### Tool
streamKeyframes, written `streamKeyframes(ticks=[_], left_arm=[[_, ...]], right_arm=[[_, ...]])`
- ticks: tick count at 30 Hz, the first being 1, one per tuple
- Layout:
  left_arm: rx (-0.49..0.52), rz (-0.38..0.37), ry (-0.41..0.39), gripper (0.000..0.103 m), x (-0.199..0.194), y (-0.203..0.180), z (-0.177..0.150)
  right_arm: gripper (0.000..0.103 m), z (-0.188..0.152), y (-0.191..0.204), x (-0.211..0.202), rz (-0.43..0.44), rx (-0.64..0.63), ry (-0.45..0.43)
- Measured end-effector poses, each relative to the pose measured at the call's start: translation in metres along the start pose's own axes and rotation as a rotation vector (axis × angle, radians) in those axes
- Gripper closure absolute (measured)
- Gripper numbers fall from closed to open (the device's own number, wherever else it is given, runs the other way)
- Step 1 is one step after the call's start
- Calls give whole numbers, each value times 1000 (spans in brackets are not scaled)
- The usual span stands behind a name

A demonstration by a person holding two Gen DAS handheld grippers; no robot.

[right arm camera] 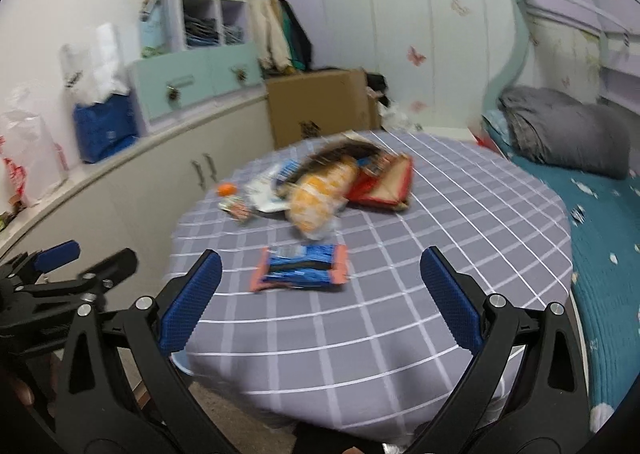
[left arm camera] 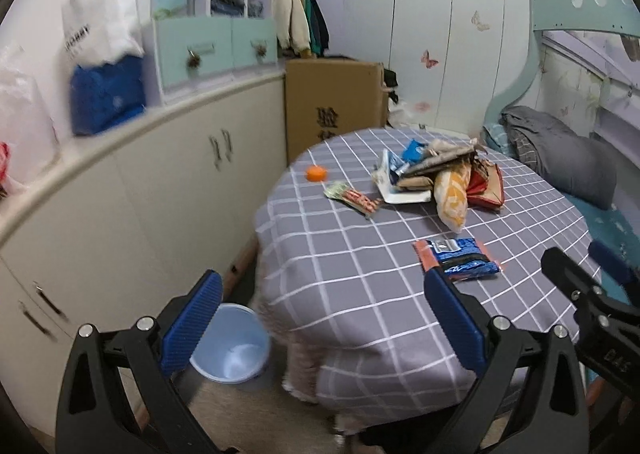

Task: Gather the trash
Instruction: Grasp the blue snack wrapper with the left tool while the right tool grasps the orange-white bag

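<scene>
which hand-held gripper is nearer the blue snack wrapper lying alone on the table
Right. The right hand-held gripper is open and aimed straight at the blue snack wrapper, just short of it. The left hand-held gripper hangs off the table edge, toward the blue bin.

Your right wrist view is smeared by motion: the heap of wrappers and paper packets [right arm camera: 340, 182] near the middle of the round table with the grey checked cloth [right arm camera: 440, 214] is too blurred to tell its pieces apart, and the print on the blue snack packet with orange ends [right arm camera: 300, 268], just in front of that heap, cannot be read.

In the left wrist view, the light blue plastic bin [left arm camera: 236, 346] on the floor beside the table is partly hidden behind a blue finger pad. The table's legs are hidden under the hanging cloth. The brown cardboard box [left arm camera: 332, 102] behind the table shows only its upper part, with its black lettering cut off.
</scene>
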State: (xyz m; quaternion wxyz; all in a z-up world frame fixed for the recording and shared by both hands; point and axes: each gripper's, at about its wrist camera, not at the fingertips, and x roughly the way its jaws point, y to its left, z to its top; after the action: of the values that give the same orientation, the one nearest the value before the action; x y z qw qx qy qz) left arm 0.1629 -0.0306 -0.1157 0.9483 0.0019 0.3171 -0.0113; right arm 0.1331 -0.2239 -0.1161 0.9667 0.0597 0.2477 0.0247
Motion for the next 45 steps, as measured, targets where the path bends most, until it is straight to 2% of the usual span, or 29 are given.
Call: streamKeyframes(ticks=[3,5,8,11,13,17,19,21,23,24,26,28,33,36,39,41,45], left_arm=[[52,-1,13,4,18,-17,3],[137,-21,35,5,32,-38,4],[230,-105,66,5,43,-64,3],[337,-153,84,5,54,-91,-1],[403,-171,97,8,63,-105,-3],[477,-212,172,26,85,-121,-7],[445,-246,190,35,93,-121,-2],[402,-288,222,59,100,-118,4],[382,-298,229,73,105,-115,7],[375,-299,229,87,106,-114,8],[320,-319,239,98,107,-105,11],[238,-355,246,101,107,-92,14],[153,-351,194,102,89,-73,15],[84,-307,156,102,79,-57,19],[10,-197,103,102,73,-37,28],[-37,-154,86,102,72,-25,35],[-95,-117,82,102,74,-7,42]], right_arm=[[6,-2,-24,17,-37,63,37],[6,-3,-44,24,-71,116,50],[6,-5,-62,31,-95,150,67],[6,-6,-73,36,-107,164,77],[6,-6,-79,38,-109,172,81],[6,-6,-82,46,-105,174,101],[6,-7,-83,51,-99,167,116],[6,-6,-83,54,-90,162,122],[6,-4,-81,56,-84,153,129],[6,-3,-80,57,-79,150,132],[6,-1,-79,58,-75,150,132],[6,1,-77,59,-68,147,133],[6,7,-70,61,-45,142,138],[6,13,-61,67,-28,130,148],[6,24,-47,78,19,128,155],[6,31,-41,90,68,134,168],[6,46,-32,129,169,211,232]])
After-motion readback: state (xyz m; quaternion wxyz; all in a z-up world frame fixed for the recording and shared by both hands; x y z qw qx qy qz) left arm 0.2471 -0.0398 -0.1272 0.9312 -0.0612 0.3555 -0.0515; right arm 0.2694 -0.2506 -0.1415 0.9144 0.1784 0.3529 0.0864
